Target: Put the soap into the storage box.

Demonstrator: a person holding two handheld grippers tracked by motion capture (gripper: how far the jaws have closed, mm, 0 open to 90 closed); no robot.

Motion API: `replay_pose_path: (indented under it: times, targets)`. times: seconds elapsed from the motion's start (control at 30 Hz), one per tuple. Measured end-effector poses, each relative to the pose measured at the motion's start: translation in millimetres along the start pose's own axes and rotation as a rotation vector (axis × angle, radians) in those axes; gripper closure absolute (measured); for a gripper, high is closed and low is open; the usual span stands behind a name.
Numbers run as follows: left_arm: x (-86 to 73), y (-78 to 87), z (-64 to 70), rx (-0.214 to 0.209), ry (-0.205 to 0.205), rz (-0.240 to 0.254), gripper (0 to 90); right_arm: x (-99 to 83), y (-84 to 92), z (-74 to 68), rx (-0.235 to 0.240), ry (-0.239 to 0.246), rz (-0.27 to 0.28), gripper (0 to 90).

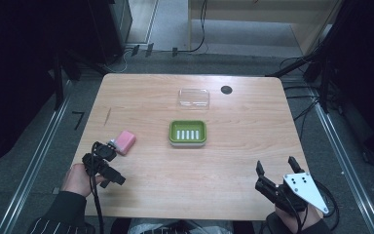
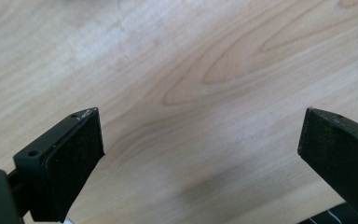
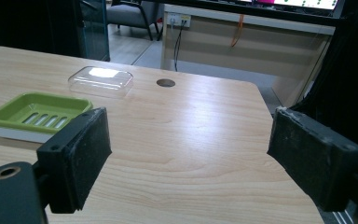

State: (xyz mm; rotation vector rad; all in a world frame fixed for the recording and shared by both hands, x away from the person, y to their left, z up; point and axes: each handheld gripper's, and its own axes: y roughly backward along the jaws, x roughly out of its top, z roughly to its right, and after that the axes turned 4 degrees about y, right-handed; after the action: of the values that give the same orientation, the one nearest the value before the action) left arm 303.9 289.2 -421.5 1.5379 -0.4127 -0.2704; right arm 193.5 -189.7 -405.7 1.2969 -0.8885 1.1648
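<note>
At lower left of the high view, the left gripper (image 1: pixel 108 163) sits just below the pink soap (image 1: pixel 125 142), jaws spread wide around bare wood. At lower right, the right gripper (image 1: pixel 275 165) also gapes wide, holding nothing. The green soap dish (image 1: pixel 188 132) lies mid-frame.

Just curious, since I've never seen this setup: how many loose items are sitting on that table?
3: a pink soap bar at the left near the left gripper, a green soap dish in the middle, and a clear lid behind it.
</note>
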Motion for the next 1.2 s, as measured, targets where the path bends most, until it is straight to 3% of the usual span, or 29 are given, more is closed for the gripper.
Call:
replay_pose_path:
  times: [0.73, 1.2]
  targets:
    - [43.2, 1.2, -24.0, -0.007, 0.052, 0.046, 2.7, 0.4, 1.1, -1.0, 0.001, 0.004, -0.003, 12.7]
    - [72.3, -6.2, -29.0, 0.001, 0.043, 0.04, 1.4, -0.4, 0.6, 0.5, -0.003, 0.003, -0.003, 12.7]
